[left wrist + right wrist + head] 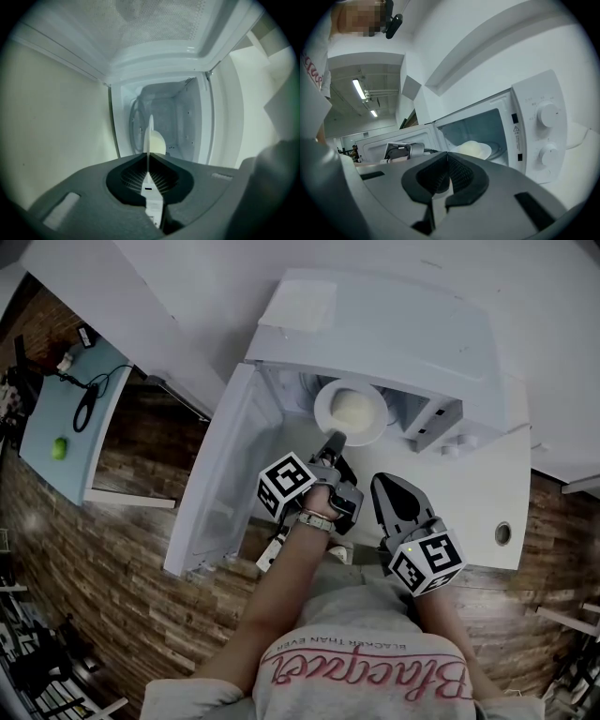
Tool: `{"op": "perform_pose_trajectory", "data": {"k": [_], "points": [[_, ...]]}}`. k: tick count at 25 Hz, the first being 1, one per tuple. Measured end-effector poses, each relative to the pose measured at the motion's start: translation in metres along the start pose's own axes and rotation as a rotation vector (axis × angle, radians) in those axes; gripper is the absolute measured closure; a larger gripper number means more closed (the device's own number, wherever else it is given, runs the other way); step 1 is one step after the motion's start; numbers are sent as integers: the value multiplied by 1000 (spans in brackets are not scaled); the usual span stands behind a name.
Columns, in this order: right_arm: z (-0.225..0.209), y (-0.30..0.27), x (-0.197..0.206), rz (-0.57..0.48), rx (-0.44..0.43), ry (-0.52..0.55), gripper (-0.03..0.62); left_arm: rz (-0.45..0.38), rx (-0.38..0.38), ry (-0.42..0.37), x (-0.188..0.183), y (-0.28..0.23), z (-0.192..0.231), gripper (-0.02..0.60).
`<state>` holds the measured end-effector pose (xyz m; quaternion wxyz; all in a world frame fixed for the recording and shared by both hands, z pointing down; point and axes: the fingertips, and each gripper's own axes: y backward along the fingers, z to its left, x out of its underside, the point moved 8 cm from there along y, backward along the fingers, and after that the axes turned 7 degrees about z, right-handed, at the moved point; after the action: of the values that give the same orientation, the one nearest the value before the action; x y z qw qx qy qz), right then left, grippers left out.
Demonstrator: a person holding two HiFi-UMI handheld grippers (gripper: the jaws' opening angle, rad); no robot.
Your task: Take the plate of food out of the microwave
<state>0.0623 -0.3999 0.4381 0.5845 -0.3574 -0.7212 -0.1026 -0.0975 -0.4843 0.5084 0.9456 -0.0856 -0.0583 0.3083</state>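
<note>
The round white plate point(322, 410) with a pale mound of food point(354, 411) sits at the mouth of the white microwave point(403, 334), its near rim clamped in the left gripper point(333, 442). The right gripper point(386, 482), just to the right, is clenched on nothing. The microwave door point(220, 479) hangs open to the left. The microwave stands on a white counter point(473, 507) above a wood-plank floor point(122, 549). A pale blue table point(52, 418) stands far left.

Smooth, glossy white round plate point(322, 407) and shiny white box-shaped microwave point(403, 334) contrast with matt, grainy brown wood-plank floor point(141, 549), left.
</note>
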Motion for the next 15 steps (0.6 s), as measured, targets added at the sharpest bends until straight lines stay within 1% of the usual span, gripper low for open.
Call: {"op": "perform_pose_trajectory", "data": {"k": [8,15], "points": [[18,16,3,-21,2,19,582,12,45,-1,11,23,-6,561],[32,28,7,-26,12,23,582,13,59,2,21,44,-7,561]]}}
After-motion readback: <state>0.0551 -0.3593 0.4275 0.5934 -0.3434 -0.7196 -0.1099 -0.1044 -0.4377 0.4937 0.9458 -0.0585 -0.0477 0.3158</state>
